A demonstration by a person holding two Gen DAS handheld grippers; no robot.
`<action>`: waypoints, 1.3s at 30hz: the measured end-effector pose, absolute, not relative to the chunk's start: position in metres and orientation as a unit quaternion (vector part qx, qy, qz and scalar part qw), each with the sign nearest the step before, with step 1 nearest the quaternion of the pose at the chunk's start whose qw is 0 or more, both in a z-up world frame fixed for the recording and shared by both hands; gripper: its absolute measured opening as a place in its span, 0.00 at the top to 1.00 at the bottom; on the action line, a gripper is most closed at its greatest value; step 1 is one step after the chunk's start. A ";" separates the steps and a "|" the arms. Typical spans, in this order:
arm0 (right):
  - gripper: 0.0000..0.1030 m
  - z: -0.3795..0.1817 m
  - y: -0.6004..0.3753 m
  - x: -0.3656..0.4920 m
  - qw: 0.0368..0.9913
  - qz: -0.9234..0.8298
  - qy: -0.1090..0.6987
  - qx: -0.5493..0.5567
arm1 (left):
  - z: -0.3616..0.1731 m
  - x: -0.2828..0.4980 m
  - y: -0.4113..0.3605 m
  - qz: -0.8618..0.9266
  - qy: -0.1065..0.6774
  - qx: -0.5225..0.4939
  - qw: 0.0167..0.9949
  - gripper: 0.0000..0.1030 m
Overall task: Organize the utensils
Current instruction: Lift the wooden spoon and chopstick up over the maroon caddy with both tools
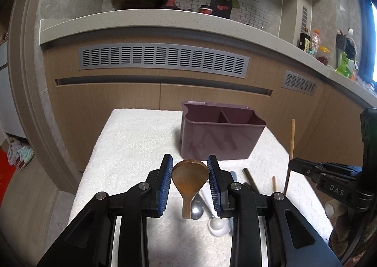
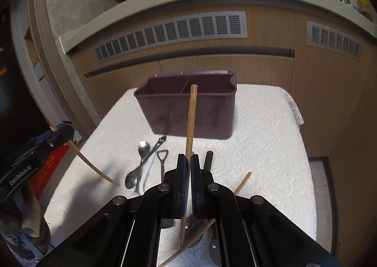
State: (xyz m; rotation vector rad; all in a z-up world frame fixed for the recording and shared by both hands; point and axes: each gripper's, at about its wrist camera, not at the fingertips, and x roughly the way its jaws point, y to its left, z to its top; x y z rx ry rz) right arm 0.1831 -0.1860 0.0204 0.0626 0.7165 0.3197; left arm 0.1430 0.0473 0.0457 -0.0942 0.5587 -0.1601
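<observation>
Fingers of left gripper [image 1: 189, 183] gripping wooden spoon [image 1: 189, 179] by bowl, handle hanging down. Fingers of right gripper [image 2: 188, 182] clamping chopstick [image 2: 190, 120] near upright, tip showing against caddy [image 2: 188, 111]. Caddy standing on white cloth [image 2: 259, 137], two compartments, nothing visible inside. Lying on cloth: metal spoon [image 2: 135, 168], bottle opener [image 2: 162, 160], second chopstick [image 2: 242, 183], white spoon [image 1: 218, 223].

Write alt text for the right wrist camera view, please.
The right gripper is shut on a light wooden chopstick that stands nearly upright before an empty purple plastic two-compartment utensil holder. A metal spoon and a bottle opener lie on the white textured cloth.
</observation>
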 end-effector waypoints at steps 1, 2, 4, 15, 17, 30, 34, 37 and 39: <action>0.97 0.024 -0.186 0.182 0.925 0.157 0.345 0.031 | 0.050 0.144 0.046 -0.083 0.274 -0.046 0.957 0.70; 0.97 0.028 -0.187 0.182 0.927 0.158 0.339 0.031 | 0.054 0.145 0.045 -0.087 0.272 -0.046 0.957 0.70; 0.97 0.040 -0.188 0.184 0.932 0.159 0.325 0.030 | 0.070 0.151 0.042 -0.100 0.260 -0.046 0.959 0.70; 0.98 0.169 -0.198 0.217 0.979 0.137 0.152 0.002 | 0.187 0.216 0.027 -0.145 0.137 -0.049 0.979 0.70; 0.98 0.179 -0.200 0.228 0.979 0.139 0.149 0.004 | 0.191 0.228 0.025 -0.147 0.133 -0.050 0.979 0.70; 0.53 0.048 -0.220 0.282 0.929 0.118 0.349 0.032 | 0.157 0.250 0.019 -0.154 0.170 -0.054 0.972 0.70; 0.53 0.015 -0.211 0.296 0.914 0.113 0.388 0.038 | 0.150 0.245 0.021 -0.150 0.176 -0.058 0.971 0.70; 0.59 -0.008 -0.203 0.310 0.899 0.123 0.417 0.048 | 0.145 0.243 0.024 -0.148 0.181 -0.061 0.970 0.70; 0.92 -0.019 -0.198 0.313 0.892 0.129 0.431 0.038 | 0.142 0.241 0.025 -0.145 0.185 -0.062 0.970 0.70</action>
